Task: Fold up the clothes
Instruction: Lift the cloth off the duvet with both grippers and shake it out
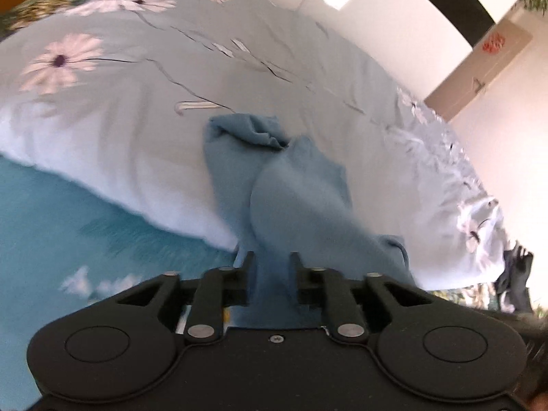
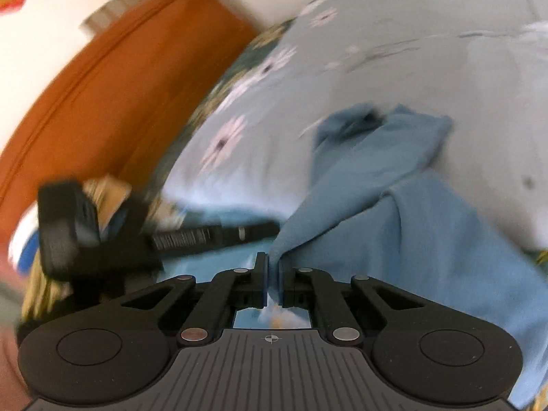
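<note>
A blue-grey garment (image 1: 294, 185) hangs bunched over the bed, lifted at two points. My left gripper (image 1: 272, 260) is shut on a fold of it, with cloth filling the gap between the fingers. In the right wrist view the same garment (image 2: 394, 205) drapes away to the right. My right gripper (image 2: 272, 263) is shut on its edge, the jaws nearly together. The left gripper's body (image 2: 102, 236) shows as a black blurred shape to the left of my right gripper. Both views are motion-blurred.
The bed has a pale grey quilt (image 1: 137, 102) with pink daisies and a turquoise sheet (image 1: 68, 222) below it. An orange headboard (image 2: 102, 96) stands at the left. A dark garment (image 1: 517, 274) lies at the bed's right edge. A white wall (image 1: 394, 17) is behind.
</note>
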